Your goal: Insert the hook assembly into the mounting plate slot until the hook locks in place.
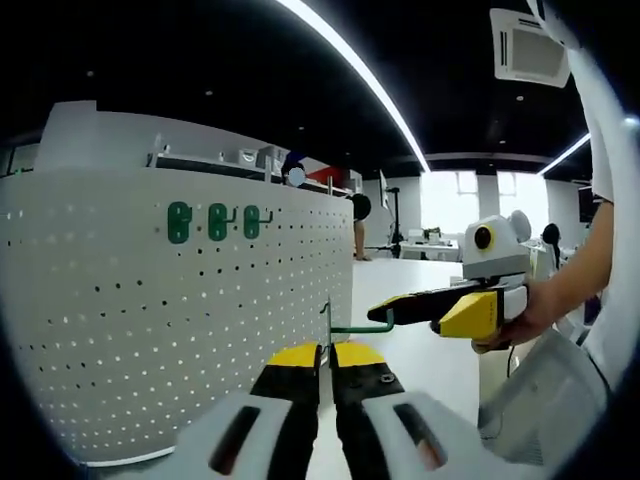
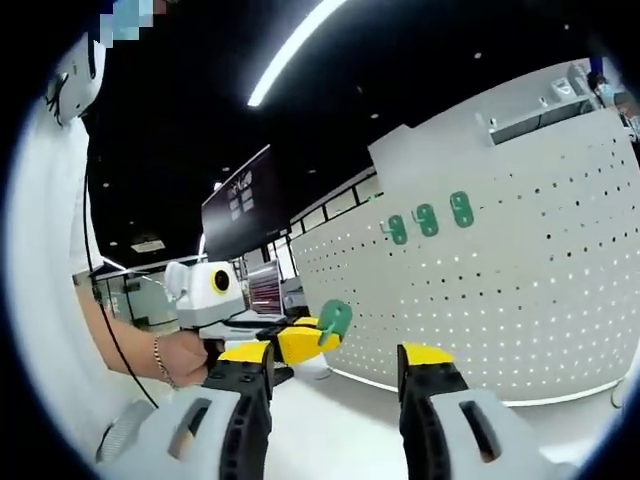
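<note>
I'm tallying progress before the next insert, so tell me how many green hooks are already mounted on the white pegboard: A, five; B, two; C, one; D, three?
D: three green hooks sit in a row high on the white pegboard in the left gripper view, and the right gripper view shows the same three.

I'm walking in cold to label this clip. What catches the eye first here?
A big white perforated pegboard panel dominates, with three green hook plates in a row near its top. In the left gripper view, the left gripper, shut, pinches a green hook assembly by its thin plate, while the right gripper reaches in from the right, beside the hook's far end.
</note>
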